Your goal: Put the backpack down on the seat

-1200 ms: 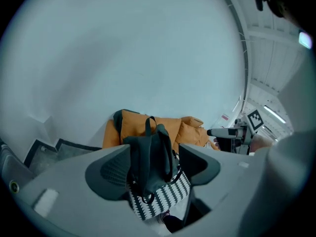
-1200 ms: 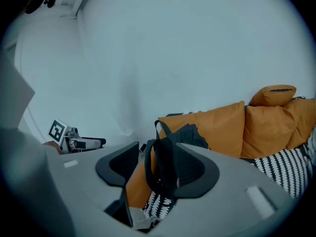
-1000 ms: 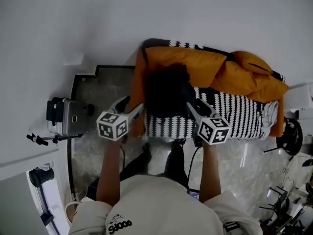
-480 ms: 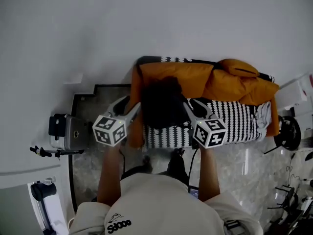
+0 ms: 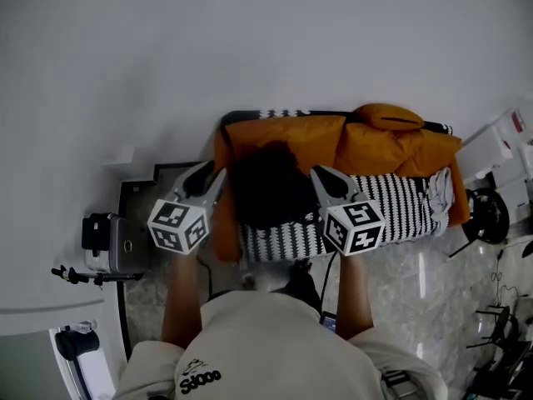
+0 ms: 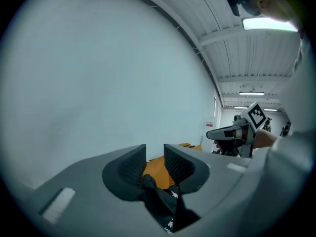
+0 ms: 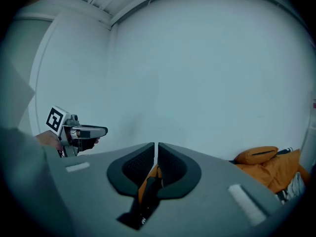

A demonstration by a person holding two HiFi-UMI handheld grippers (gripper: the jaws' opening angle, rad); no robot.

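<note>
You hold a black backpack [image 5: 268, 186] up between both grippers at the left end of a long seat [image 5: 391, 202] covered in black-and-white striped fabric, set against a plain white wall [image 5: 250, 48].

Your left gripper [image 5: 210, 173] flanks the bag on one side. Its jaws have just been closing and pinch a black webbing strap [image 6: 157, 196] bunched low between the ribbed pads. A narrow gap remains above the strap, and orange shows through it.

Your right gripper [image 5: 321, 174] flanks the other side. Its jaws have just been closing too and stand almost together, clamped on a second black strap [image 7: 148, 194] that hangs from their base.

From above, the backpack covers part of the striped seat and part of the orange padded cushions [image 5: 383, 144] that line the seat's back. Whether its base touches the seat cannot be told.

The two grippers sit about level with each other, with their marker cubes turned toward you and their tips pointing at the wall. Each gripper shows in the other's view, held out to the side.

A grey marbled floor [image 5: 400, 282] runs along the front of the seat. A grey boxy device [image 5: 112, 244] stands on it to the left, apart from the seat.
</note>
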